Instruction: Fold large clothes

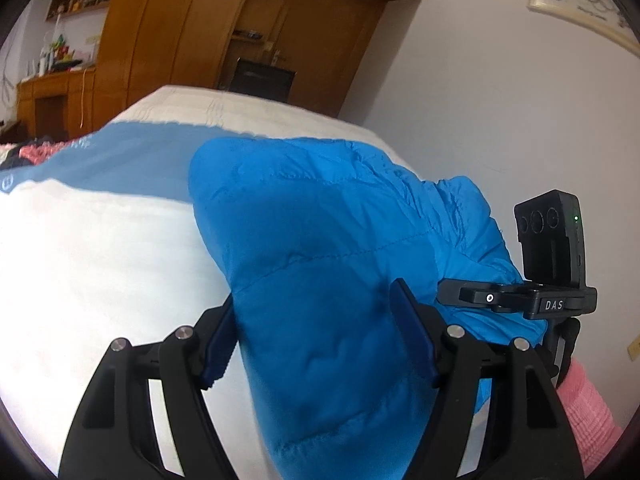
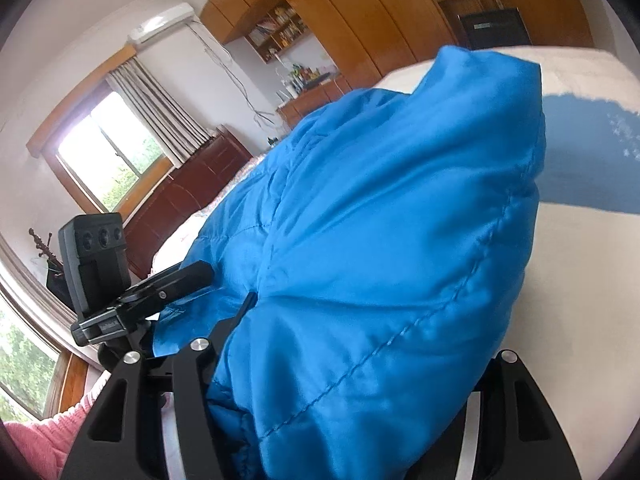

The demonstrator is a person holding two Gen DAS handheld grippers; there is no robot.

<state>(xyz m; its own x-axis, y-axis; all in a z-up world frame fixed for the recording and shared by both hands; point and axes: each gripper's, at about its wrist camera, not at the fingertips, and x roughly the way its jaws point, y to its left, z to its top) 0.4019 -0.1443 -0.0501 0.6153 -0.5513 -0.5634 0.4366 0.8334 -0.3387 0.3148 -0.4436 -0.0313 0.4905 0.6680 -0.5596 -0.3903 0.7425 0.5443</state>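
Left tool [image 1: 316,336]: I am clamping its blue pads on a thick fold of the jacket [image 1: 320,240].
Right tool [image 2: 360,344]: I am gripping another bunch of the jacket [image 2: 380,220]; the padding is hiding most of the fingers.
Jacket: it is hanging between both tools, bulging ahead of them over the bed [image 1: 100,260].
Sleeve [image 1: 592,412]: pink, trailing behind my left tool.

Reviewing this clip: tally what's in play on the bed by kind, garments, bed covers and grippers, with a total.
Blue puffer jacket: 1
White bed cover with a blue band: 1
Grippers: 2, left gripper and right gripper, both clamped on the jacket
Total: 4
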